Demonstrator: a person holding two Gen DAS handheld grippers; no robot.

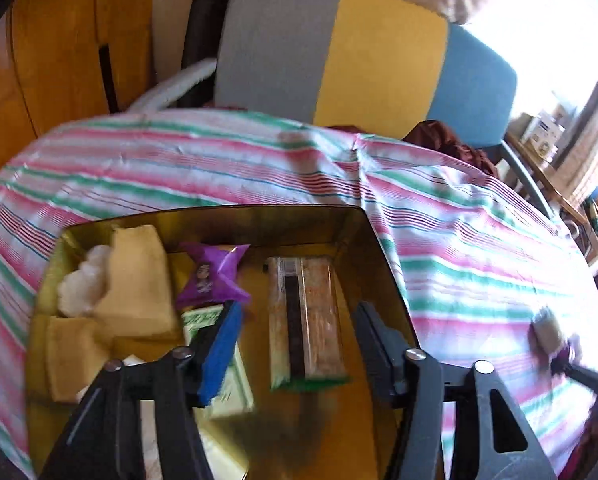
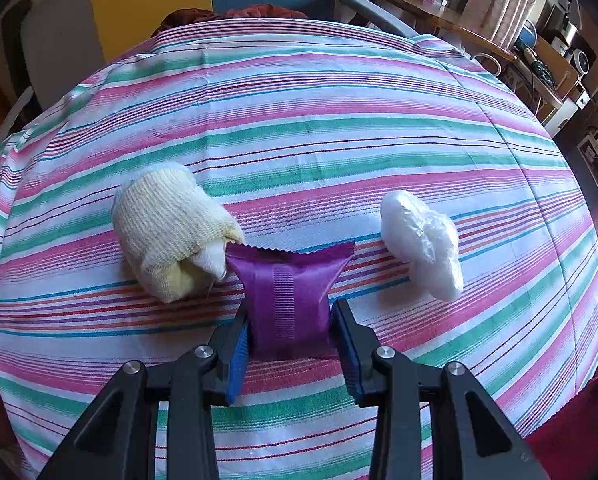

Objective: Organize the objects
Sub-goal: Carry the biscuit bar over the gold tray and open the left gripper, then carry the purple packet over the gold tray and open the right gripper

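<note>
Our right gripper [image 2: 291, 334] has a purple sachet [image 2: 293, 300] between its fingers, narrow and pressing its sides, the pack lying on the striped desk [image 2: 299, 120]. A knitted sock roll [image 2: 167, 228] touches the sachet's far left corner; a white plastic bundle [image 2: 419, 236] lies apart to the right. We should lift straight up so the crinkly foil doesn't drag the sock. Our left gripper [image 1: 295, 344] hangs half open and empty over the shiny gold tin [image 1: 379, 264]; a long snack bar [image 1: 305, 320] lies flat between its fingers, untouched, with soft sponges [image 1: 135, 280] to the left.
</note>
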